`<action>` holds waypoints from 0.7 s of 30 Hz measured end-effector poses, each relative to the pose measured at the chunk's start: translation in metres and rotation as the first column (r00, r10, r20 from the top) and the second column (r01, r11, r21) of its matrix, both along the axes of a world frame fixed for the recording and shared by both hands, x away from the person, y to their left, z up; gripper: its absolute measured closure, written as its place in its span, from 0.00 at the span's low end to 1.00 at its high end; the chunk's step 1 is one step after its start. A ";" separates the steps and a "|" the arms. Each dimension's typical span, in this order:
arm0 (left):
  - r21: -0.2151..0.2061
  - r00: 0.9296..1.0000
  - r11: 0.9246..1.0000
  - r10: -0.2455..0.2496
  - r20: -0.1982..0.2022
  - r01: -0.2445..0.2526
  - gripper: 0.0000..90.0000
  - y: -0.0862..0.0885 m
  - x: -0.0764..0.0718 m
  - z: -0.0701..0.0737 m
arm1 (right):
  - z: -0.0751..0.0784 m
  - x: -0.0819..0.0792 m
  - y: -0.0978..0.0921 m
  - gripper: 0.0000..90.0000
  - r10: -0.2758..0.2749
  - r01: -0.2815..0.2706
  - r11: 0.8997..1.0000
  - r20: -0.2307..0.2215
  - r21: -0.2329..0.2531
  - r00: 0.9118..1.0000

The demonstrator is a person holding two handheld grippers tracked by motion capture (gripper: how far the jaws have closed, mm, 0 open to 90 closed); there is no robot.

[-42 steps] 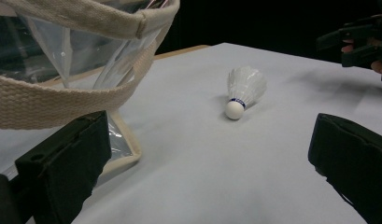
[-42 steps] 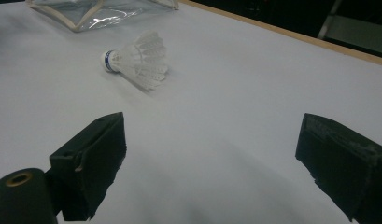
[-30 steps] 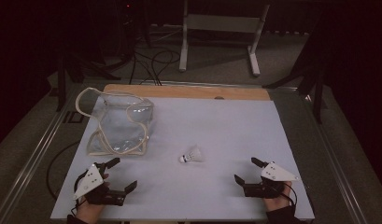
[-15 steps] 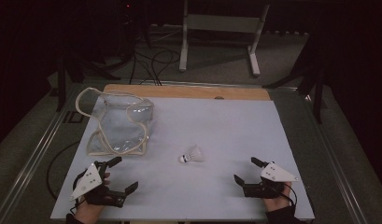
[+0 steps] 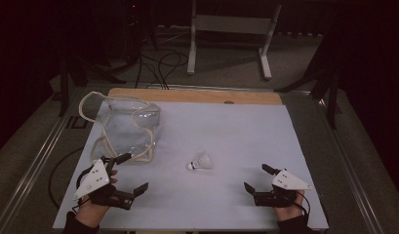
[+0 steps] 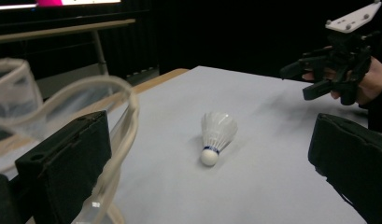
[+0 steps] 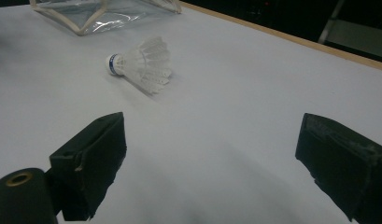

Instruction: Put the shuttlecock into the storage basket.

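Lying on its side, the shuttlecock point(image 7: 141, 64) showed a blue band up close; both grippers point(image 5: 130, 174) point(image 5: 259, 177) gaped wide beside the clear bag point(image 5: 125, 127).

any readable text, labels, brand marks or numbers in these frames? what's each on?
None readable.
White feathered shuttlecock with a blue band: band carries no legible print.
Clear plastic bag with cream trim: no label visible.
Grey three-cornered plates on the left tongs and right tongs: only dots, no marks.

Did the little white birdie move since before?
No. The shuttlecock lies in the same spot on the white table, right of the clear bag.
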State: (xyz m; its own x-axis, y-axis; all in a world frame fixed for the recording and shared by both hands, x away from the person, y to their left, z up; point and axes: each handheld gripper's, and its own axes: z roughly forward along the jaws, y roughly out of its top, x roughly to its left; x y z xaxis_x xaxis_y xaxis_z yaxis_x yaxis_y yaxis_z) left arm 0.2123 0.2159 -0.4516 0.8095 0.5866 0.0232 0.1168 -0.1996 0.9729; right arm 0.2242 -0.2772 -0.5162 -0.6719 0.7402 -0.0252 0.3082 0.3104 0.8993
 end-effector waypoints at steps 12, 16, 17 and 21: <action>0.054 0.997 0.996 -0.074 0.002 0.074 0.00 -0.029 0.014 0.015 | 0.000 0.000 -0.001 0.10 0.009 -0.009 1.000 -0.006 0.009 1.000; 0.068 0.995 0.993 -0.095 -0.007 0.095 0.00 -0.037 0.018 0.017 | 0.000 0.000 0.000 0.10 0.008 -0.008 1.000 -0.006 0.008 1.000; 0.073 0.995 0.992 -0.102 -0.012 0.103 0.00 -0.039 0.019 0.018 | 0.000 0.000 0.000 0.10 0.007 -0.007 1.000 -0.006 0.007 1.000; 0.086 0.992 0.988 -0.124 -0.029 0.126 0.00 -0.048 0.024 0.020 | 0.000 0.000 0.000 0.10 0.010 -0.009 1.000 -0.006 0.008 1.000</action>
State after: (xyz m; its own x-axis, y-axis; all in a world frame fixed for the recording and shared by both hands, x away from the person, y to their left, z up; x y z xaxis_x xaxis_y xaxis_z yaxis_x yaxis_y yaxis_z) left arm 0.2362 0.1684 -0.4320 0.8773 0.4773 0.0500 0.1083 -0.2984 0.9483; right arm 0.2246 -0.2774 -0.5166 -0.6791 0.7339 -0.0148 0.3110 0.3059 0.8998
